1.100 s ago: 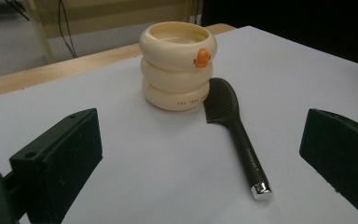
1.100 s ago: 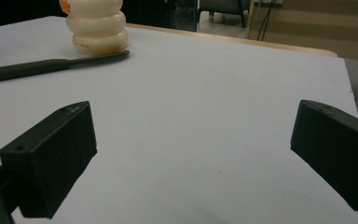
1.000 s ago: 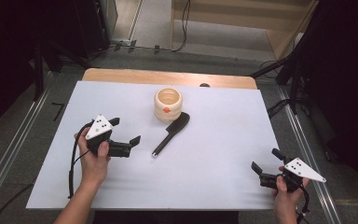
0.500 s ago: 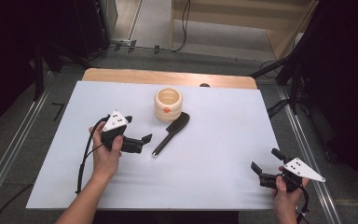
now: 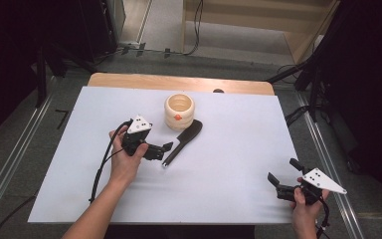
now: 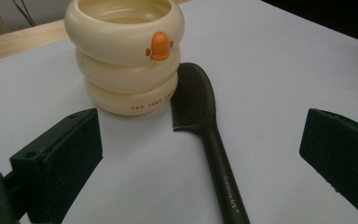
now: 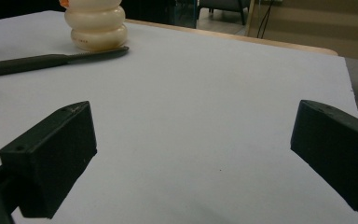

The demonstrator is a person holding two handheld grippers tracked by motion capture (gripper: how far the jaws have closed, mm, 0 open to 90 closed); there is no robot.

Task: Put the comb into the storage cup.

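Your left gripper [image 5: 165,149] hovers just beside the comb's [image 5: 183,143] handle, jaws spread wide and holding nothing; in the left gripper view the handle [image 6: 221,175] runs up between them toward the cup [image 6: 126,53]. The comb's toothed head lies against the foot of that cream, ringed cup (a small orange duck bill on its upper ring), which stands on the white sheet [image 5: 238,129] near the table's far edge. Your right gripper [image 5: 282,180] sits well apart from the cup, at the sheet's near right corner, jaws likewise parted and empty over bare sheet [image 7: 191,121].
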